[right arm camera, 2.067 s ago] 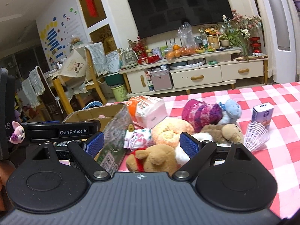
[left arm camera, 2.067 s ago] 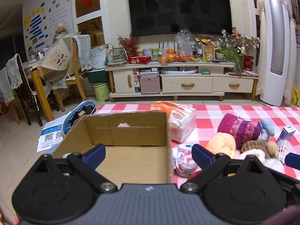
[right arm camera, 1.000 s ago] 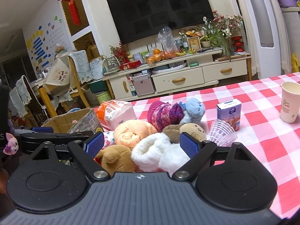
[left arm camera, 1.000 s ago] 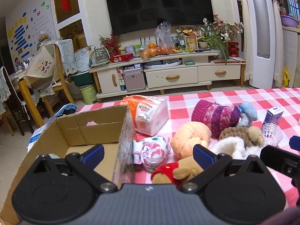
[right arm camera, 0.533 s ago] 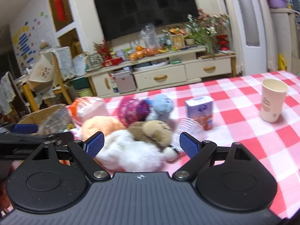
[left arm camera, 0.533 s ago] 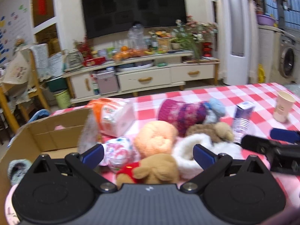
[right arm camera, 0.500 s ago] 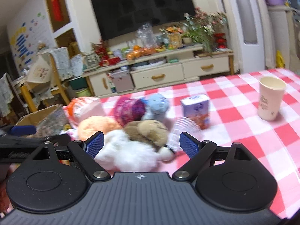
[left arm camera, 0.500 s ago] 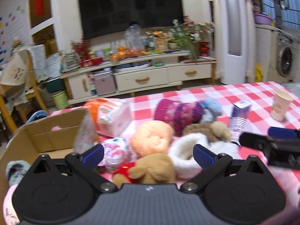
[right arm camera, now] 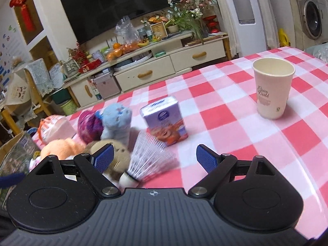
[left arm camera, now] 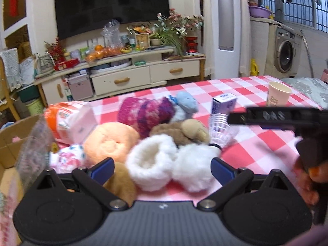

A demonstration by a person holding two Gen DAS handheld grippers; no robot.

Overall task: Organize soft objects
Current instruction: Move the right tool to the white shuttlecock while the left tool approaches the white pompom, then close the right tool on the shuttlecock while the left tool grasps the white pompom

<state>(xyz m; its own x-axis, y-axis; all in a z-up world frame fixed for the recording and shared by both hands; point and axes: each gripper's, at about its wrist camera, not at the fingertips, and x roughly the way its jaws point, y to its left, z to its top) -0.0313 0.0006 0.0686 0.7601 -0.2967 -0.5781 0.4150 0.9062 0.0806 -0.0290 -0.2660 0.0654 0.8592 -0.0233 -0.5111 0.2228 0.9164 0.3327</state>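
A pile of soft things lies on the red-checked tablecloth: two white fluffy pieces, an orange plush, a purple knit hat, a blue plush, a brown plush and a tan bear. My left gripper is open right in front of the white pieces, touching nothing. A cardboard box stands at the far left. My right gripper is open over a shuttlecock, beside the brown plush and the blue plush.
A purple carton stands behind the shuttlecock and a paper cup further right. An orange tissue pack and a patterned cloth ball lie near the box. A hand holds the right gripper's body.
Both grippers have swung to the right. The left view has shifted from the box to the plush pile; the right view has shifted from the pile to the shuttlecock, carton and cup.
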